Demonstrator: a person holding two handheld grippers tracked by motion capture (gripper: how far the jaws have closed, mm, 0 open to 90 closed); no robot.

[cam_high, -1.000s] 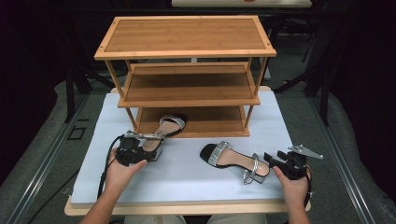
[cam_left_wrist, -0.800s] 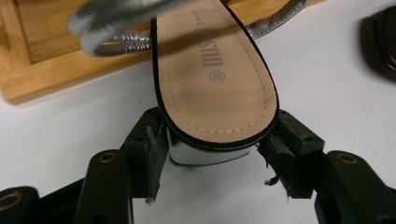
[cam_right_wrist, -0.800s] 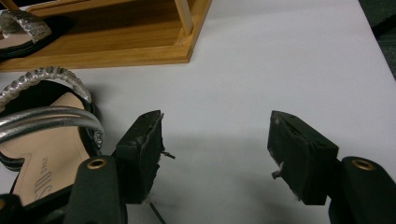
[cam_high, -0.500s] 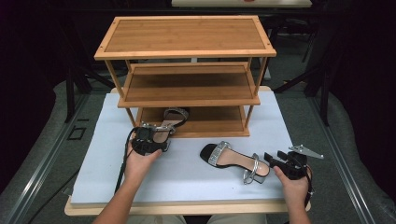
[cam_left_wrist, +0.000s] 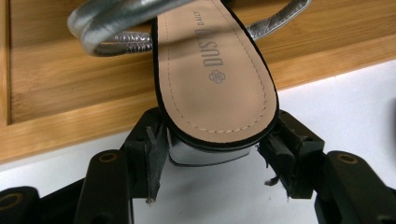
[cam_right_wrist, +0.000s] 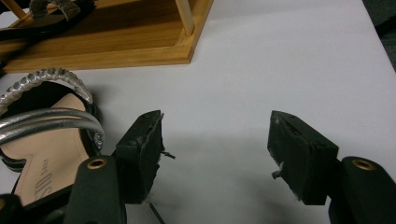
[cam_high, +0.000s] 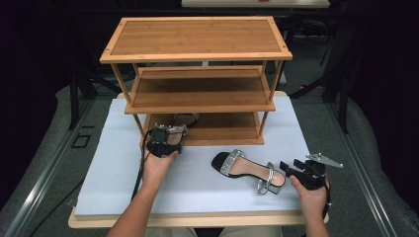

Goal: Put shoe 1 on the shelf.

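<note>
The sandal (cam_left_wrist: 215, 74) you hold is at the front edge of the rack's bottom shelf (cam_high: 222, 129), its heel end jutting out over the white mat (cam_high: 197, 173) and its silver straps lying farther in on the wood; in the left gripper view the tan insole fills the middle, and your left gripper (cam_left_wrist: 212, 154) has its black jaws pressed against both sides of the heel end, so it grips the shoe; in the high view that gripper (cam_high: 165, 140) sits just before the lowest shelf, with your left hand (cam_high: 158, 165) behind it and its cable trailing down toward the table edge; the second sandal (cam_high: 247, 170) lies flat on the mat, well apart from the first, toe toward the rack and heel strap toward your right hand (cam_high: 311, 197); your right gripper (cam_right_wrist: 215, 154) rests just beside that shoe's heel, its jaws standing wide apart with bare mat between them and nothing in their grasp; in the right gripper view the silver strap and a beaded band of that sandal (cam_right_wrist: 42, 135) lie to the left of the left jaw, close but not touching as far as you can see; the wooden rack (cam_high: 197, 39) stands at the far side of the mat, three shelves high.
</note>
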